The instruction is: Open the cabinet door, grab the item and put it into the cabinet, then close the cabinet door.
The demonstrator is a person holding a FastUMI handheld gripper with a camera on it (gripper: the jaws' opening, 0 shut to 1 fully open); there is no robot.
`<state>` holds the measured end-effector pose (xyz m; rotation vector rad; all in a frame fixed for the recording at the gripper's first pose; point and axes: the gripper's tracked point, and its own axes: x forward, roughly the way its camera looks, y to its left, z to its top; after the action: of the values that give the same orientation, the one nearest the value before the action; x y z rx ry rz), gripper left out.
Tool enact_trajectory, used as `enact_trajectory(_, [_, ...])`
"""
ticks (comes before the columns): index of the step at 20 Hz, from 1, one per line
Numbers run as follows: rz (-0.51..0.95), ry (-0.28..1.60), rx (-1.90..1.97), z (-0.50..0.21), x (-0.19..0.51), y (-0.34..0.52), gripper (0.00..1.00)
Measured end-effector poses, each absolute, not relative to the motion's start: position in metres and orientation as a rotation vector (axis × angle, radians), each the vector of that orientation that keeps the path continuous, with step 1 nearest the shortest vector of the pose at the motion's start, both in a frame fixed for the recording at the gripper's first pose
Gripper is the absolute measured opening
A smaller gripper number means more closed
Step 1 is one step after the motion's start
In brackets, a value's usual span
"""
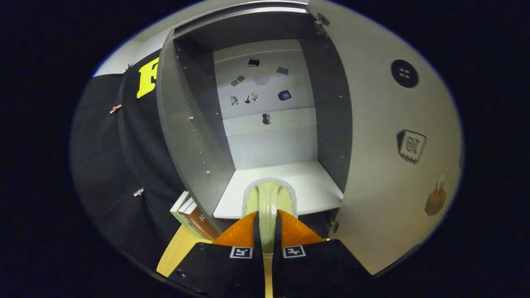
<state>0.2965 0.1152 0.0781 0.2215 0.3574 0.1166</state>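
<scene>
Your gripper [267, 225] is clamped on the pale brush [269, 196], both fingers pressing its handle. The brush head sits over the front edge of the cabinet [198, 136] shelf. The cabinet door [389, 165] stands open beside it.

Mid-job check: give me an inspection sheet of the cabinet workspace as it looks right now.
Surface: white cabinet shelf, bare beside the item.
Job's things: pale brush-like item held over the shelf's front edge; cabinet door swung open.
Clutter: books below the cabinet, on a wooden top.
Grippers: gripper, jaws closed on the item's handle.
Cables: nothing seen.
Surroundings: small stickers on the cabinet's back wall; black cloth wall.
</scene>
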Motion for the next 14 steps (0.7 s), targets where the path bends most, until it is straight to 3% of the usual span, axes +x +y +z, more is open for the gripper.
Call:
enact_trajectory(8, [0.073,0.423,0.248,0.04,0.416,0.124,0.11])
enact_trajectory(14, [0.013,0.48,0.243,-0.001,0.46,0.111,0.11])
